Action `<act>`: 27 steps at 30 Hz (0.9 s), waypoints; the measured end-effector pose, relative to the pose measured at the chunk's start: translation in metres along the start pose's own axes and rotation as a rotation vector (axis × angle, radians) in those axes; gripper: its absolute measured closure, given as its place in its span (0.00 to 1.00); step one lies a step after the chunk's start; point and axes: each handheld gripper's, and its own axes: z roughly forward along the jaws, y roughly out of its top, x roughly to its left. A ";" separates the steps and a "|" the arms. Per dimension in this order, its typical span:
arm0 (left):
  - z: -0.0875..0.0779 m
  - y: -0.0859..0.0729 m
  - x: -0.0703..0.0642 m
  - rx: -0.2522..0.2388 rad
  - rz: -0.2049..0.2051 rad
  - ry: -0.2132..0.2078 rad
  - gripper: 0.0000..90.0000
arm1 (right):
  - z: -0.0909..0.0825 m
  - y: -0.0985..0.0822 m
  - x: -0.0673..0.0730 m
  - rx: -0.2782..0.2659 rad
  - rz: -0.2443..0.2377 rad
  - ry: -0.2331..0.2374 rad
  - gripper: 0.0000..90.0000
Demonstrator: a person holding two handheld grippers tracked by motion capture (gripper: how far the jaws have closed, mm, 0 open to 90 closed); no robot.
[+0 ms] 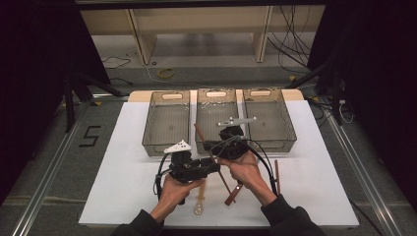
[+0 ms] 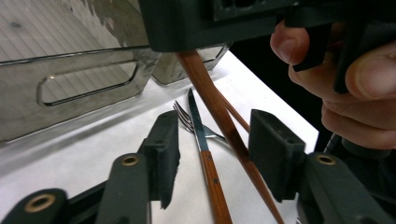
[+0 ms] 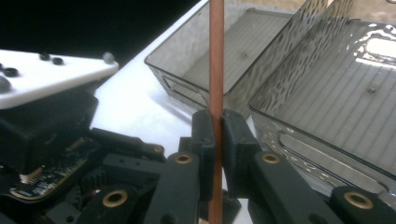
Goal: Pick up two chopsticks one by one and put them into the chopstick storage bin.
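Wooden chopstick (image 3: pixel 215 56) pinched by our right gripper (image 3: pixel 217 135); left gripper (image 2: pixel 212 154), open, empty, may knock it askew.

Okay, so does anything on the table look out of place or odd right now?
Nothing spilled or damaged. The three bins sit empty while cutlery lies loose on the white tabletop: a fork and a wooden-handled knife. The right tongs pinch a chopstick.
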 end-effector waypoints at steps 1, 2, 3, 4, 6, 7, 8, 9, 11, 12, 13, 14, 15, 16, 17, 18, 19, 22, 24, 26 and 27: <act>0.000 0.000 0.000 0.002 0.001 -0.002 0.62 | 0.000 0.000 0.000 -0.003 0.000 0.000 0.94; 0.000 0.001 0.000 0.001 0.000 -0.003 0.63 | 0.000 0.000 0.001 -0.005 0.002 0.001 0.94; 0.000 0.001 0.000 0.001 0.000 -0.005 0.65 | 0.001 -0.001 0.001 -0.006 0.004 0.003 0.94; 0.000 0.001 0.000 0.003 0.001 -0.006 0.67 | 0.001 -0.001 0.001 -0.009 0.004 0.002 0.94; 0.000 0.001 0.000 0.005 0.001 -0.012 0.70 | 0.000 -0.001 0.001 -0.010 0.007 0.005 0.94; 0.000 0.002 -0.001 0.006 0.009 -0.011 0.72 | 0.000 -0.001 0.002 -0.010 0.007 0.006 0.94; 0.000 0.002 -0.001 0.007 0.009 -0.009 0.73 | 0.000 -0.001 0.002 -0.011 0.010 0.009 0.94; 0.001 0.003 -0.002 0.012 0.010 -0.008 0.74 | 0.000 -0.001 0.002 -0.013 0.010 0.010 0.94; 0.000 0.003 -0.002 0.013 0.009 -0.009 0.77 | -0.001 -0.001 0.002 -0.017 0.013 0.011 0.94; 0.000 0.003 -0.003 0.014 0.009 -0.010 0.79 | -0.001 -0.002 0.001 -0.018 0.013 0.011 0.94; 0.000 0.003 -0.003 0.018 0.008 -0.009 0.81 | -0.001 -0.002 0.001 -0.019 0.017 0.012 0.94; 0.000 0.003 -0.002 0.023 0.005 -0.009 0.81 | -0.001 -0.002 0.002 -0.021 0.018 0.014 0.94; 0.000 0.004 -0.002 0.029 0.001 -0.006 0.82 | -0.001 -0.002 0.002 -0.023 0.016 0.014 0.94; 0.000 0.004 -0.002 0.031 -0.003 -0.002 0.83 | -0.002 -0.003 0.001 -0.025 0.015 0.013 0.94; 0.000 0.004 -0.001 0.029 -0.015 -0.001 0.84 | -0.002 -0.003 0.001 -0.028 0.018 0.014 0.94; -0.001 0.004 0.000 0.032 -0.022 0.000 0.85 | -0.002 -0.003 0.001 -0.032 0.023 0.018 0.94; -0.001 0.004 0.000 0.033 -0.027 0.000 0.86 | -0.003 -0.003 0.000 -0.031 0.026 0.020 0.94; -0.003 0.004 0.003 0.033 -0.054 0.007 0.90 | -0.005 -0.003 0.002 -0.043 0.022 0.021 0.94; -0.005 0.005 0.006 0.030 -0.062 0.006 0.92 | -0.008 -0.003 0.002 -0.056 0.021 0.027 0.94; -0.007 0.006 0.005 0.034 -0.047 0.012 0.93 | -0.009 -0.002 0.003 -0.056 0.021 0.028 0.93; -0.007 0.006 0.005 0.038 -0.045 0.012 0.93 | -0.010 -0.002 0.003 -0.059 0.025 0.032 0.93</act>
